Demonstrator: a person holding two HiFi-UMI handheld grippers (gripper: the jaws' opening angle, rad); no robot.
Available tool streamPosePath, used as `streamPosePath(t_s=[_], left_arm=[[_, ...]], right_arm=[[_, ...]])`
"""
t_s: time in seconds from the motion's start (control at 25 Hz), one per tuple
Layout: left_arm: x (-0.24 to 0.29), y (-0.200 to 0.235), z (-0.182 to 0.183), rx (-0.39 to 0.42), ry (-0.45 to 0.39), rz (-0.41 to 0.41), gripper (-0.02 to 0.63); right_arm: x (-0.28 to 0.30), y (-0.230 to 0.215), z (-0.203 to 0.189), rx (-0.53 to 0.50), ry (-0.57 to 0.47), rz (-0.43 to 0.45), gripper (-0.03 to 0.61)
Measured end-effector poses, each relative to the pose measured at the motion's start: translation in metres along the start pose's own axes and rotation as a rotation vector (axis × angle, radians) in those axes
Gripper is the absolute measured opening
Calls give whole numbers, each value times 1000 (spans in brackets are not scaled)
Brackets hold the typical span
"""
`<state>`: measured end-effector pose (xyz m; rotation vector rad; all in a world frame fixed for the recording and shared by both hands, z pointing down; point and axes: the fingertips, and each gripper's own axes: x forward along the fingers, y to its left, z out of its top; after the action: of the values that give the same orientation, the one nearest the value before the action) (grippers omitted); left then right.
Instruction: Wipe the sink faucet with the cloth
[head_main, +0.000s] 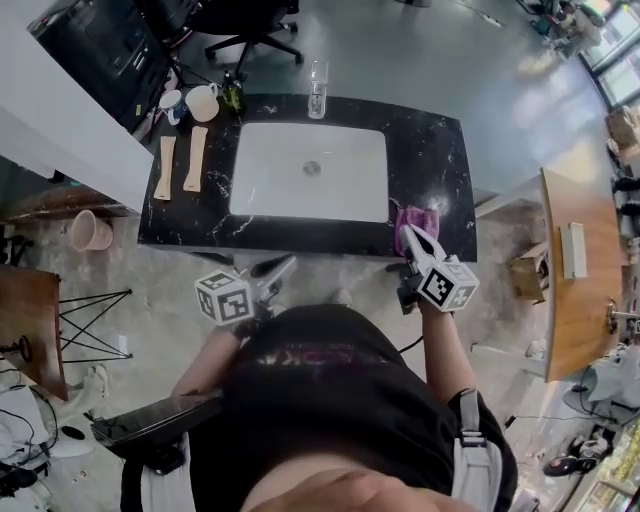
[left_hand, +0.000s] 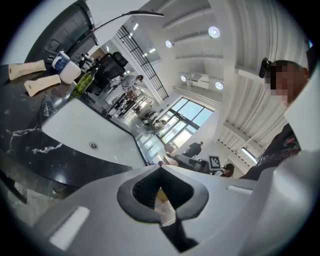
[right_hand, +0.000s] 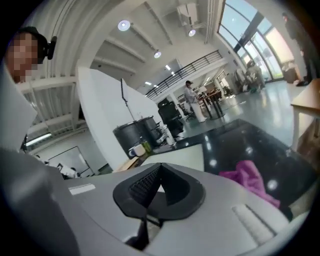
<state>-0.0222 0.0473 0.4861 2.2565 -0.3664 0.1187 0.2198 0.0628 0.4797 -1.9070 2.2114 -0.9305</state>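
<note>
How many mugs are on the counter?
2, side by side at the counter's far left corner: a blue-and-white mug and a cream mug. None looks hidden.

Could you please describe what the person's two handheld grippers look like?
Both the left gripper and right gripper have pale grey moulded bodies, with dark grey ribbed pads lining the fingers. Each carries a white cube printed with black square markers. The person wears a black top.
</note>
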Motion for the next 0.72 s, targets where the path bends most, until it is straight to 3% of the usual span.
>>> streamPosePath(t_s=[0.2,0.44,0.72], left_arm=[[-2,0,2,9,0,9,-8],[-2,1,4,27,11,19,-8],[-5,3,3,30,11,30,-8]], right_arm=[[5,84,-71,72,114,166,11],[2,83,-75,101,143,170,11],[7,96,-82,20,171,197,11]])
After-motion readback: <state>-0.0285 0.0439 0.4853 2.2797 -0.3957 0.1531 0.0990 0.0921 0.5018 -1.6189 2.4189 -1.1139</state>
